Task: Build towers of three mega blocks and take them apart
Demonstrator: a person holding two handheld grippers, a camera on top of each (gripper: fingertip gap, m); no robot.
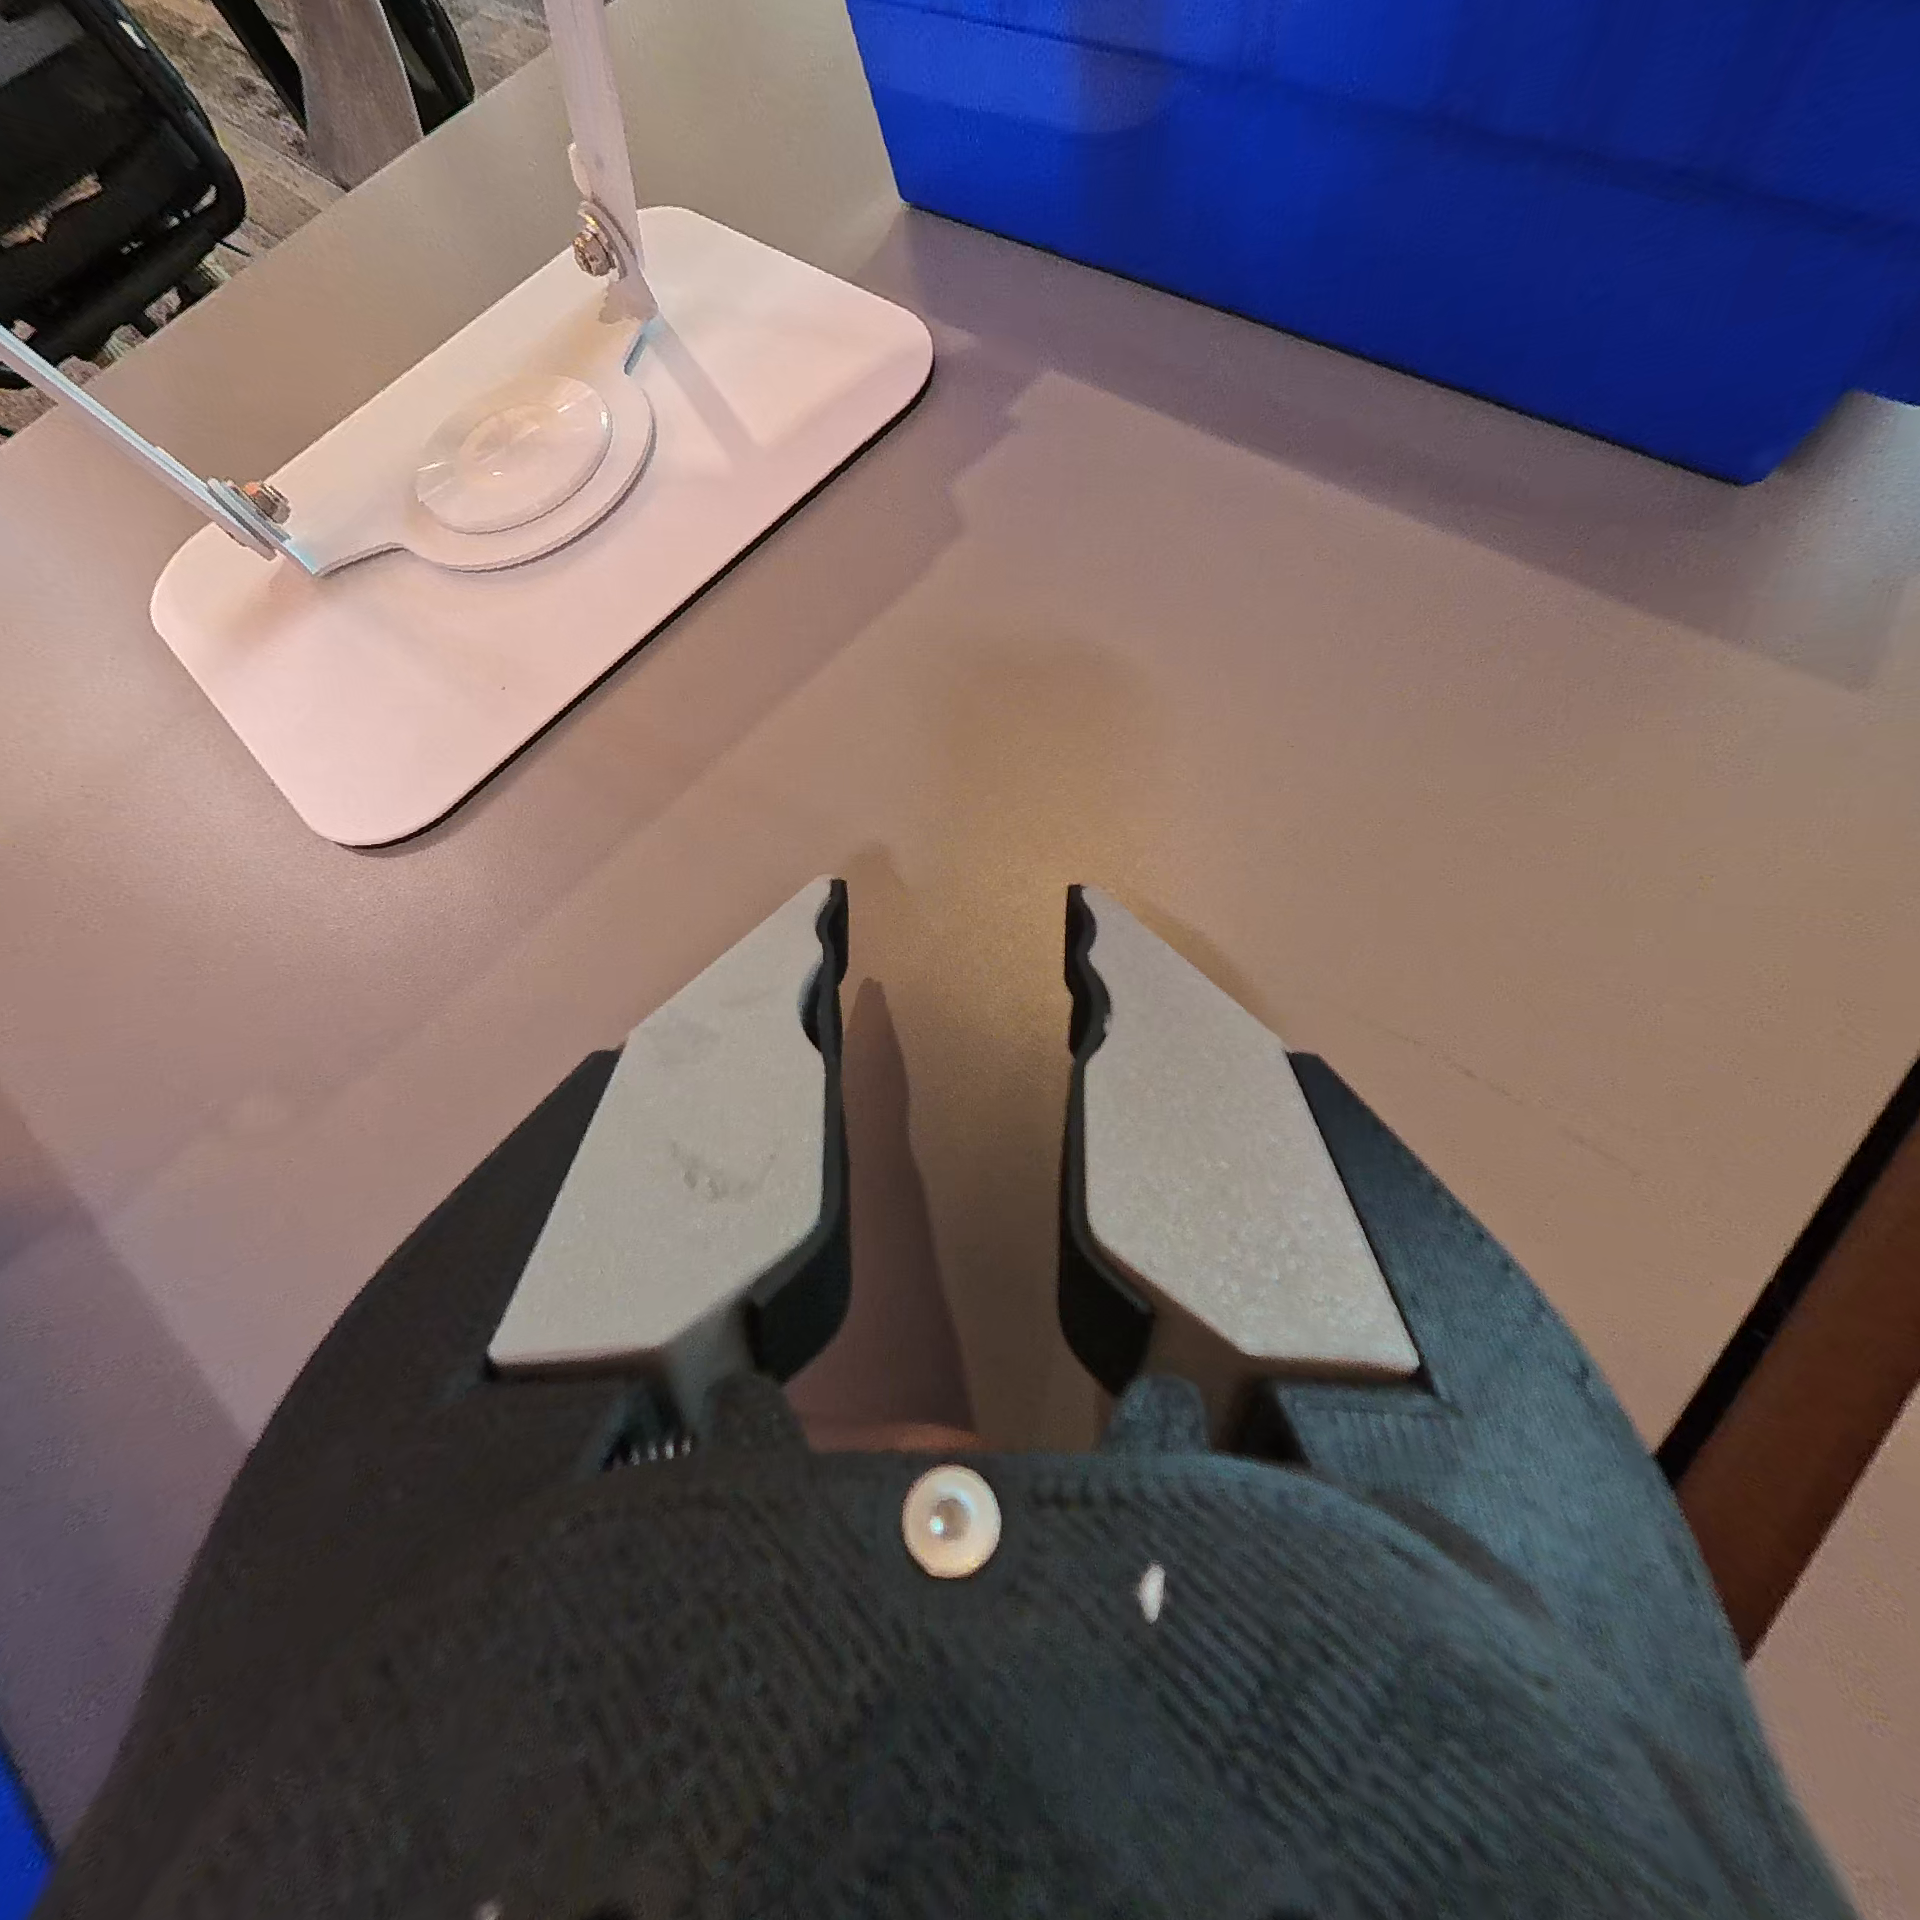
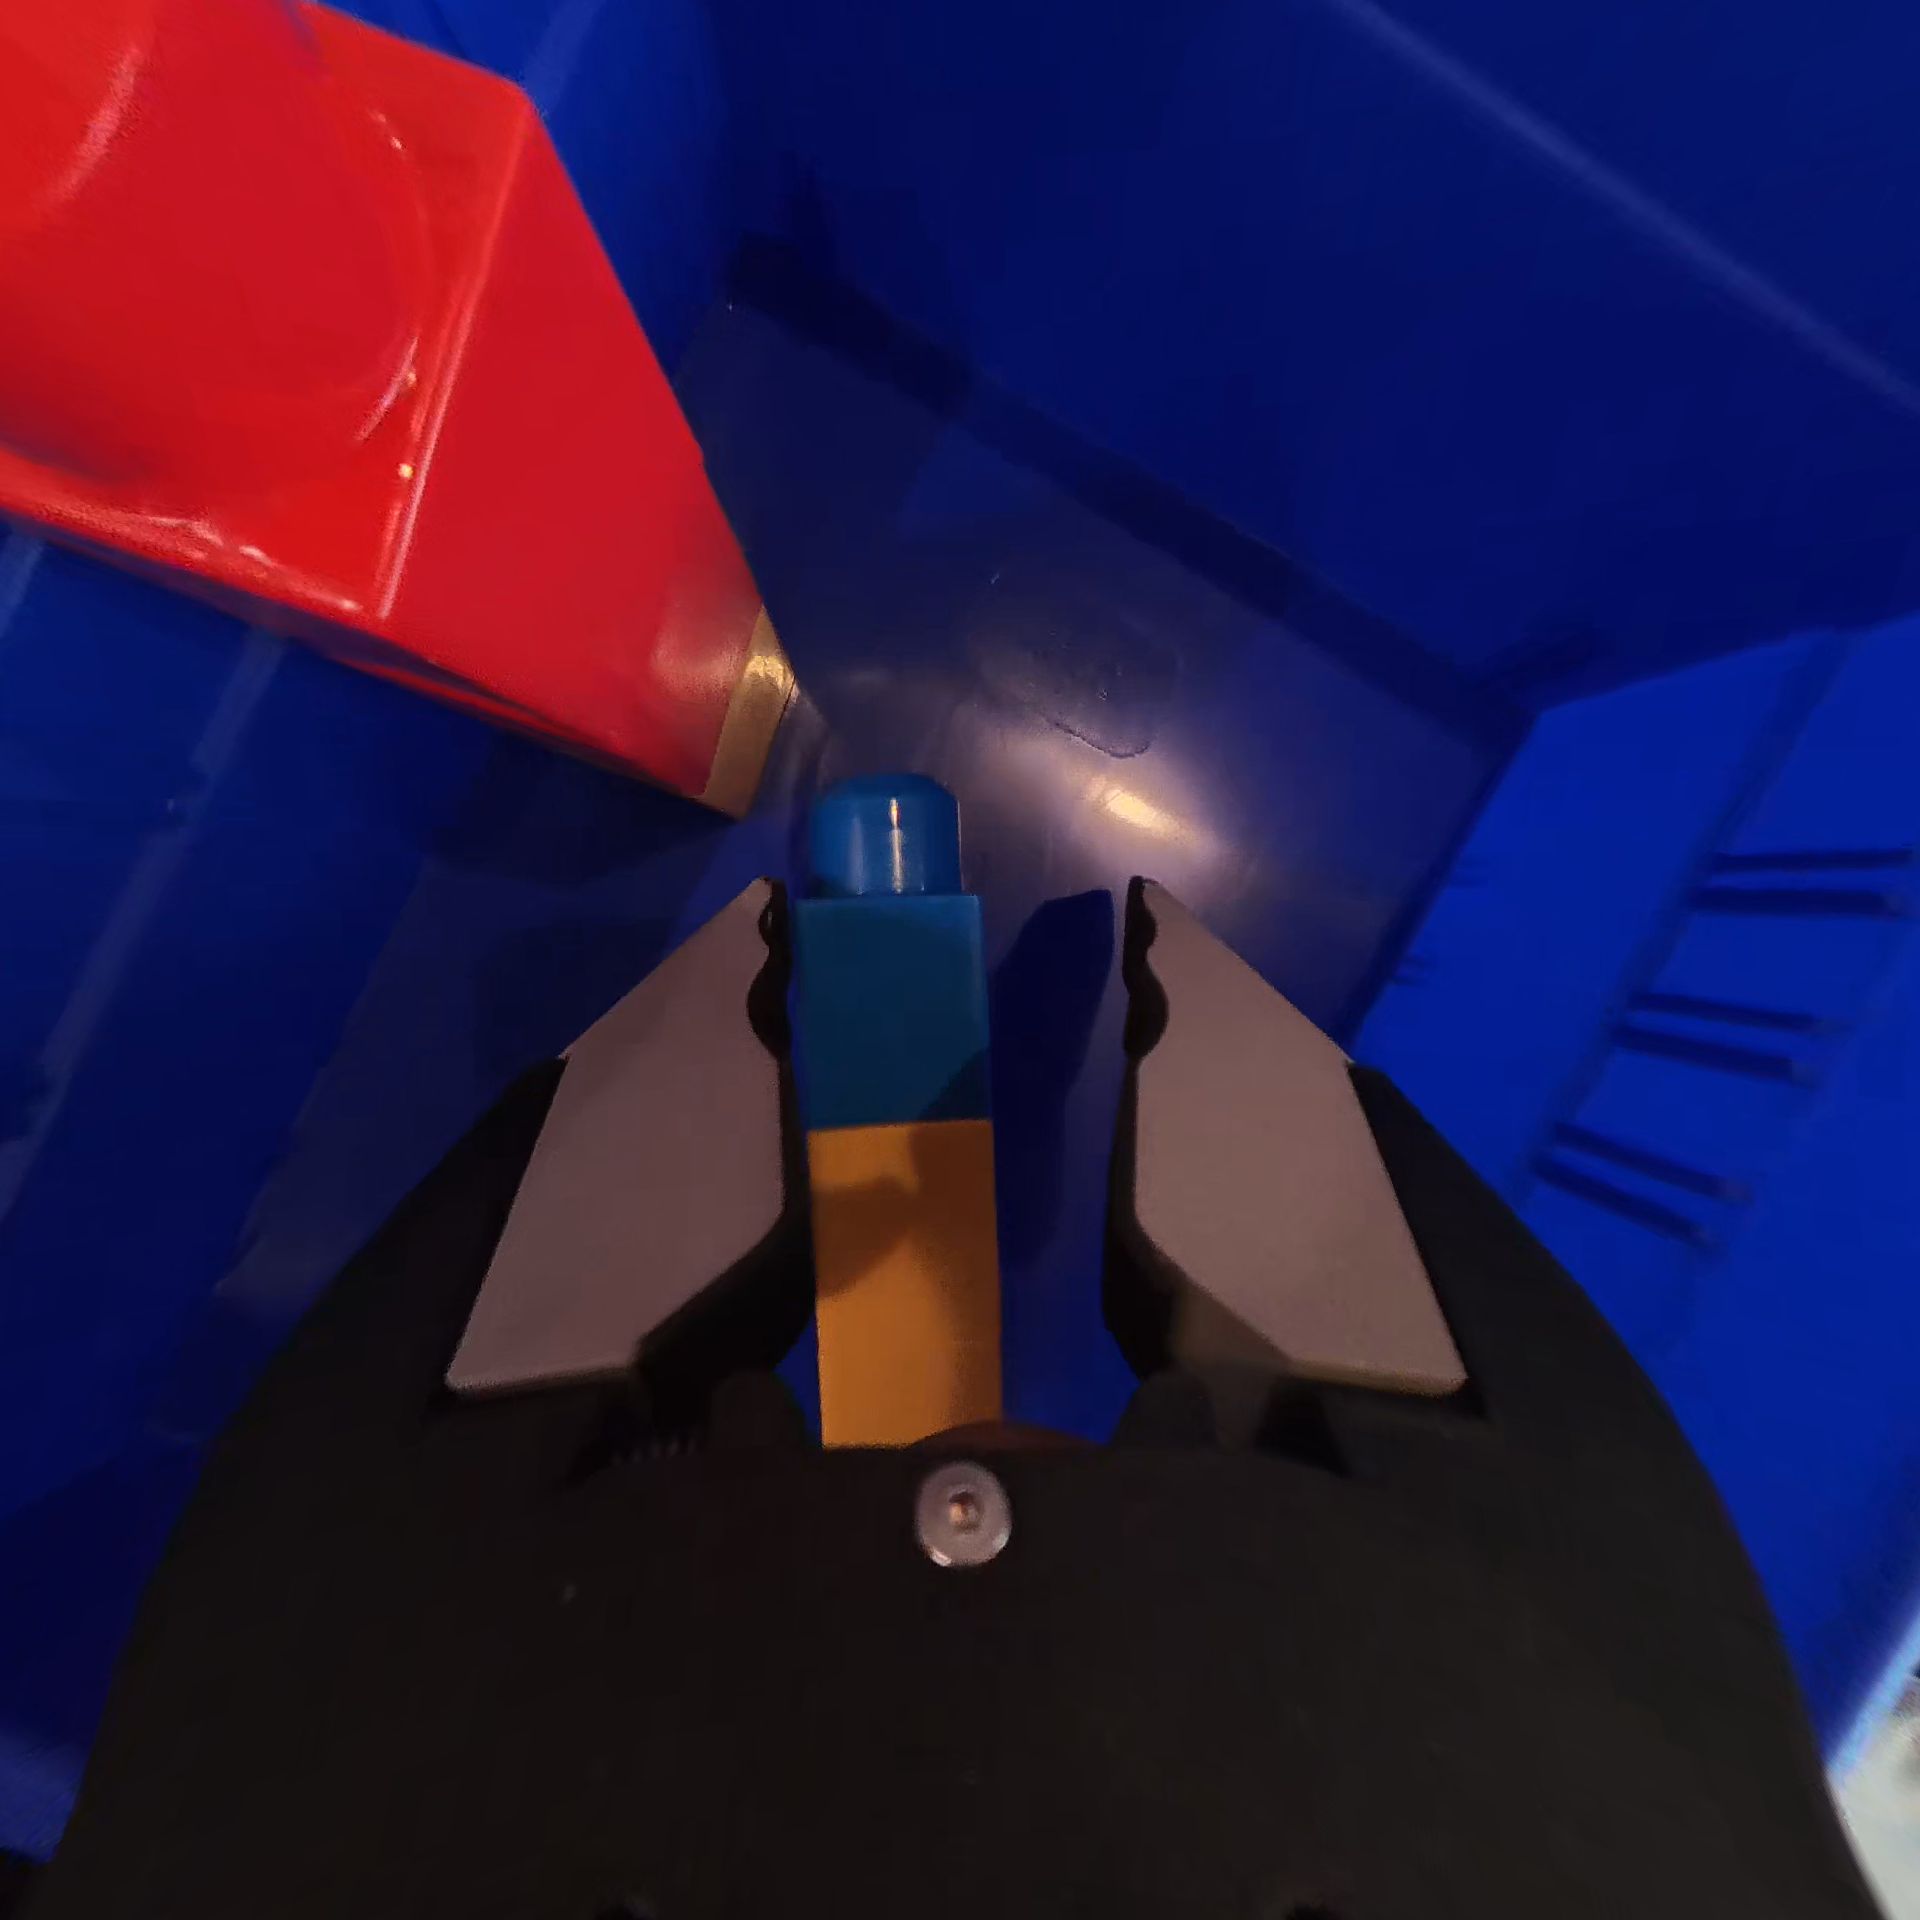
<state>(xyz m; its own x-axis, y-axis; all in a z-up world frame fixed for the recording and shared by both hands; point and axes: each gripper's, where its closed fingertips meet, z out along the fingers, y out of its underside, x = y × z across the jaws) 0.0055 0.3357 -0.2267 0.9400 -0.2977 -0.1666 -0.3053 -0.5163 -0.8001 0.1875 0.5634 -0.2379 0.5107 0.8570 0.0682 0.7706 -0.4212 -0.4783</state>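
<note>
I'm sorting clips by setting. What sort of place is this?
Probably an indoor workroom or office set up for recording: a plain tabletop, a white stand base and a blue bin with toy blocks; a dark chair stands behind.

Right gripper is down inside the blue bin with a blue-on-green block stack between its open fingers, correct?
Nearly. The right wrist view shows the right gripper inside the blue bin, jaws open, a stack between them: the blue block is joined to an orange block, not a green one. The gap on the right side means it isn't clamped.
</note>
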